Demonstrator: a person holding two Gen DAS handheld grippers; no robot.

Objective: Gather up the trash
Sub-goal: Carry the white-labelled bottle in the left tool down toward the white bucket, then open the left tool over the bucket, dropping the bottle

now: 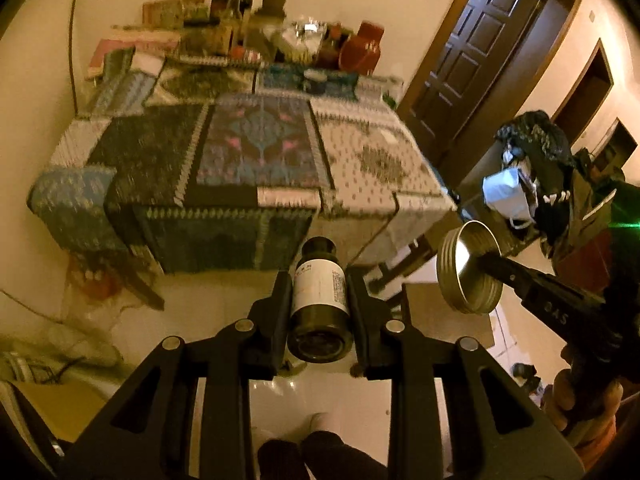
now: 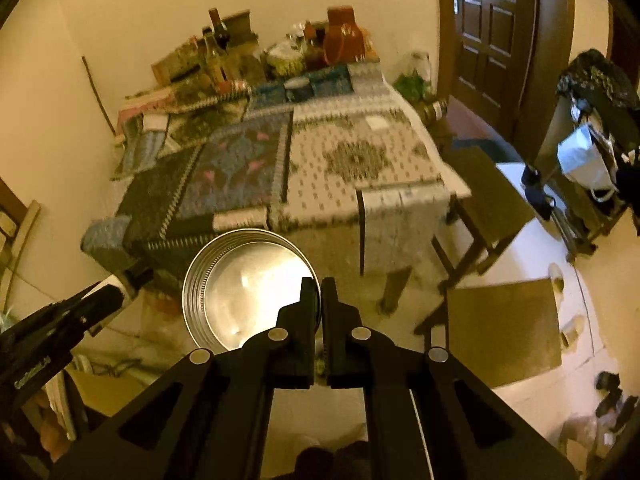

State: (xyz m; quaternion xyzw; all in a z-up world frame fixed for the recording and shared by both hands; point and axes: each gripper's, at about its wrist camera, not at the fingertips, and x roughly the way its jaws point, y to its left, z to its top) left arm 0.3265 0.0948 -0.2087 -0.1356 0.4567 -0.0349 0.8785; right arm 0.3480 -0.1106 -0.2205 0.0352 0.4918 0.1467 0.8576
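Observation:
My left gripper (image 1: 319, 280) is shut on a dark brown bottle (image 1: 318, 300) with a white label, its base facing the camera. To its right, my right gripper (image 1: 486, 261) pinches the rim of a round silver tin (image 1: 466, 270), held up in the air. In the right wrist view the tin (image 2: 240, 280) hangs open side up left of the closed right gripper (image 2: 318, 285), and the left gripper (image 2: 106, 294) comes in from the left edge. A black trash bag (image 1: 536, 136) hangs at the far right, also in the right wrist view as the bag (image 2: 596, 76).
A table with a patterned cloth (image 1: 360, 160) stands ahead, with bottles and jars (image 1: 248, 20) crowded at its far end. Wooden chairs (image 2: 488, 196) and a brown seat (image 2: 504, 324) sit to its right. A dark door (image 1: 472, 52) is behind. A hand (image 1: 580, 400) holds the right gripper.

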